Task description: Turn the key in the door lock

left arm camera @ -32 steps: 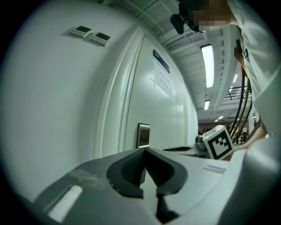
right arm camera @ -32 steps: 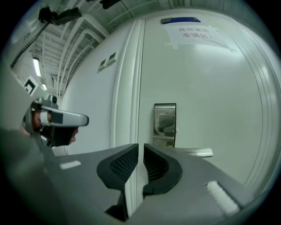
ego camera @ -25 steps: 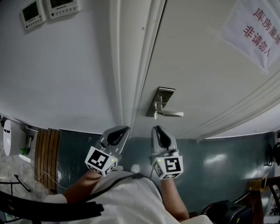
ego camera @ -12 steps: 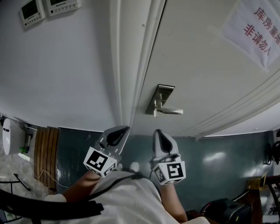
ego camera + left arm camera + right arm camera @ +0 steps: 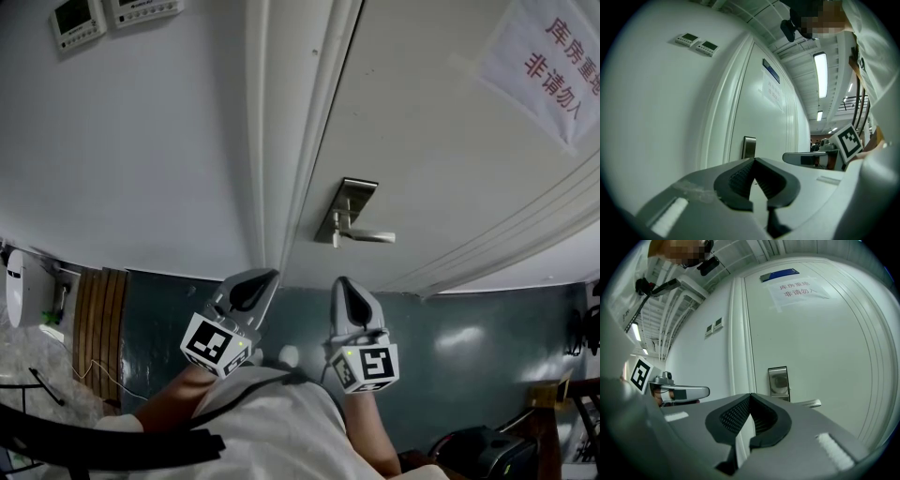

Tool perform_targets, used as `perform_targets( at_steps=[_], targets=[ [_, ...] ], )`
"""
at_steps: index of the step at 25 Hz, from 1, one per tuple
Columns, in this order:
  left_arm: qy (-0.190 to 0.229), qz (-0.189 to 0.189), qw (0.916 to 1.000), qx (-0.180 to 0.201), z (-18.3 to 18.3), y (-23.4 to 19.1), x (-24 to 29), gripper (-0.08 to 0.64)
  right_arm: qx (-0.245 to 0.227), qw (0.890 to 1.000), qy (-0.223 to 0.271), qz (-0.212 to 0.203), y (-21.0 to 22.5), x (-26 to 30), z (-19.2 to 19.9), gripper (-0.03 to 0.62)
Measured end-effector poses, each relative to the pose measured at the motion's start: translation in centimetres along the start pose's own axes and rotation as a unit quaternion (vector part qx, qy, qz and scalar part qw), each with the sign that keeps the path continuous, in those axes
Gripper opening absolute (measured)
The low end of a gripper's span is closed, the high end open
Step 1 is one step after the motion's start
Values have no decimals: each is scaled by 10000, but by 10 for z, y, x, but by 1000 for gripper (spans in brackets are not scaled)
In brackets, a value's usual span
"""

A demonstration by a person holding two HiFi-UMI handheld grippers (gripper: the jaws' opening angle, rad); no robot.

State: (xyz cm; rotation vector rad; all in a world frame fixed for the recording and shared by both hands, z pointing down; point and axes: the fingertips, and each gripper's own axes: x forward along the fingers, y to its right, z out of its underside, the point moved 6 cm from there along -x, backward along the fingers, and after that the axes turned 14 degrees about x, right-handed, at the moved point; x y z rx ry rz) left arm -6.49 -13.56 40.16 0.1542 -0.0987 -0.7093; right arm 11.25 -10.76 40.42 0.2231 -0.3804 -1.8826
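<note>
1. While both claws hang level in front of the closed door (image 5: 422, 141), neither touches it; a clear gap lies between their tips and the lock plate (image 5: 351, 204).
2. In its own view, the left claw (image 5: 753, 160) has its ribbed pads pressed together with nothing between them. The right claw (image 5: 750, 394) is likewise closed and empty.
3. Seen from the head view, the plate sits ahead of and above the right claw (image 5: 339, 279), almost in line with it. The left claw (image 5: 265, 274) points more at the door frame (image 5: 281, 141), so the right hand is judged the nearer to the lock.
4. The plate stands upright on the door. Its lever handle (image 5: 368, 236) runs sideways from the plate's lower end, away from the frame.
5. No view shows the key clearly.
   - A small stub (image 5: 335, 242) beside the handle's root may be the key, or only part of the fitting.
   - The round mark on the plate (image 5: 779, 379) in the right gripper view could be the keyhole or a reflection.
6. Whether the lock is turned or not cannot be read. Closed, empty claws held clear of the door would fit a moment ahead of a reach for the key as well as one after a turn and a let-go.
</note>
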Motion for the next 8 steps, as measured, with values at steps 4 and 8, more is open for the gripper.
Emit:
perform_targets(
  at_steps=[4,8],
  targets=[
    [-52,-44,10000,-23,2,0,-3,5,5,10000,-33,41,1,0,3,8],
    [-68,-44,10000,-22,5,-3,-6,3,-14,9999,-81,91,3,2,8,8]
  ],
)
